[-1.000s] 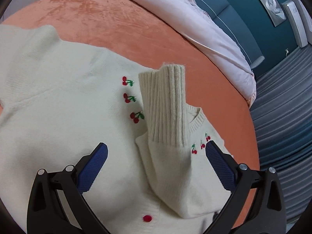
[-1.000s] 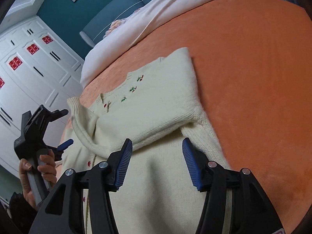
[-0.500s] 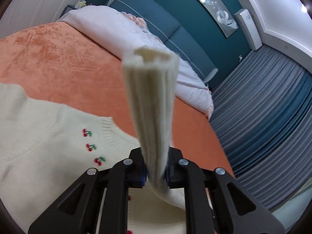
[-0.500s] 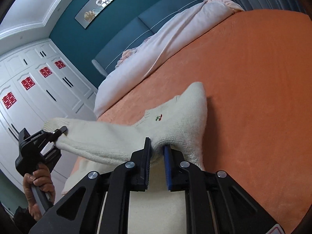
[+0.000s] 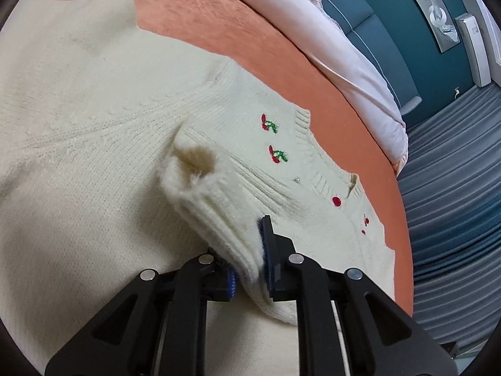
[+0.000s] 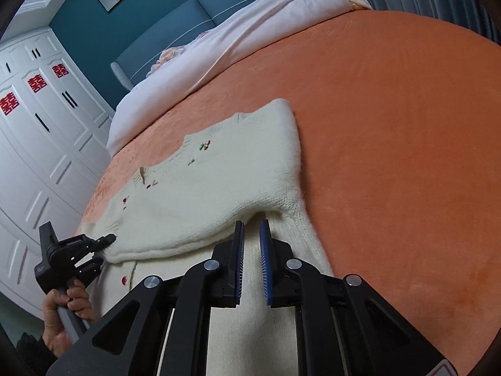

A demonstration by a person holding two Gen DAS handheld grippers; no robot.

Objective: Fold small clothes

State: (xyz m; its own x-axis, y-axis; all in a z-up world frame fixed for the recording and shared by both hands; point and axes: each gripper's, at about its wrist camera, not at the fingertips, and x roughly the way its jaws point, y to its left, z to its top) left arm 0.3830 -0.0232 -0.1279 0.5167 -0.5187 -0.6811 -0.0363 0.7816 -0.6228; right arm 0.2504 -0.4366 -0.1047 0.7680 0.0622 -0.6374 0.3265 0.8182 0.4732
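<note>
A small cream knit cardigan point(image 5: 94, 131) with red cherry embroidery and red buttons lies on the orange bedspread point(image 5: 238, 37). My left gripper point(image 5: 250, 250) is shut on the ribbed sleeve cuff point(image 5: 216, 200) and holds it low over the cardigan's chest. In the right wrist view the sleeve point(image 6: 194, 225) lies folded across the cardigan point(image 6: 238, 163), with the left gripper point(image 6: 103, 241) at its cuff end. My right gripper point(image 6: 252, 235) stands at the sleeve's shoulder end, jaws slightly apart with nothing between them.
The orange bedspread point(image 6: 391, 125) stretches wide to the right. A pale pink duvet point(image 6: 250, 34) lies at the head of the bed against a teal headboard point(image 6: 175, 34). White wardrobe doors point(image 6: 34, 131) stand at the left. Grey curtains point(image 5: 454, 172) hang beyond the bed edge.
My left gripper has carried the cuff down from the air and laid the sleeve across the cardigan's front. My right gripper has let go of the sleeve near the shoulder and opened slightly.
</note>
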